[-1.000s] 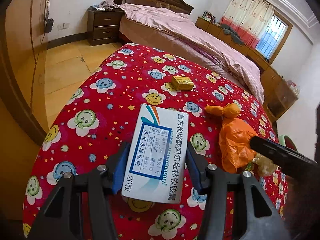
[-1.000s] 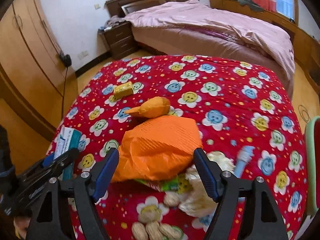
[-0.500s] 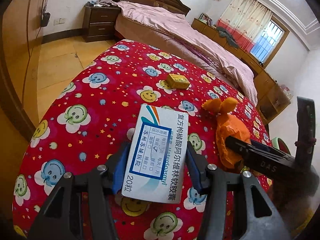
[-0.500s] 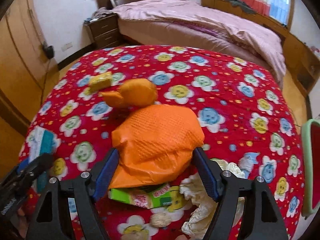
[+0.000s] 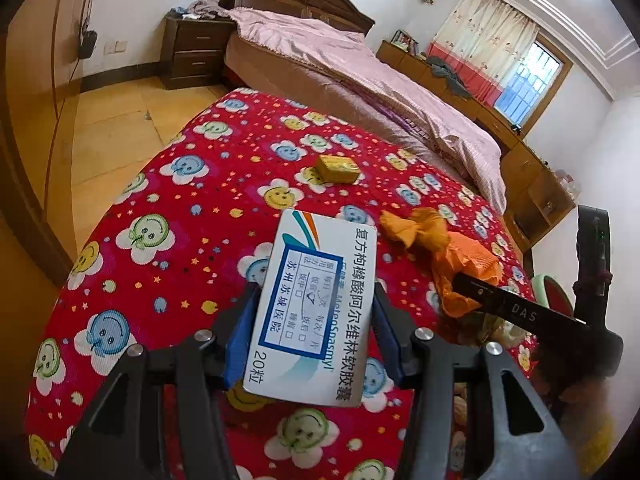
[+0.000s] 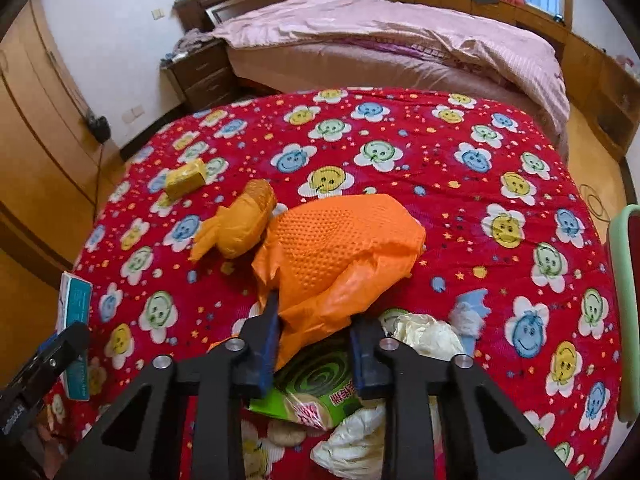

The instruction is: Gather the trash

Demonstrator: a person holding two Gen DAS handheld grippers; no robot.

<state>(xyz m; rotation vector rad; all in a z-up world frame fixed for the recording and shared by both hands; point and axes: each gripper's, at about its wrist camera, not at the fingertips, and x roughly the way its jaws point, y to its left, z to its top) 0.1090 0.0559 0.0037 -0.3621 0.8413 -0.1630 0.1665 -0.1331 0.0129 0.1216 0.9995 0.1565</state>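
Red quilted cloth w/ smiley-flower print [image 6: 400,128] covers the whole work surface; all the trash lies on it. Collection looks early to mid, as a guess: two pieces are in grips, nothing is seen binned, and a fair bit is left loose.

Biggest piece: crumpled orange textured rubber glove [image 6: 340,252], near the cloth's middle. R gripper [image 6: 314,344] has just been closing on it, and its blue pads now pinch the glove's lower folds, bunched and creased between them. Touching the glove's far-left side is a smaller knotted orange plastic wad [image 6: 240,224], not gripped.

Next: white-and-teal flat cardboard medicine box w/ printed label [image 5: 316,312], clamped by its long edges in the L gripper [image 5: 312,332], held above the cloth, label up, uncrushed.

Left to pick up: green spiral-print packet [image 6: 316,384] under the glove's near edge, cream crumpled tissue or film [image 6: 424,332] beside it, pale blue bit [image 6: 468,312], and a small yellow box [image 6: 186,178] well apart toward the far-left side.
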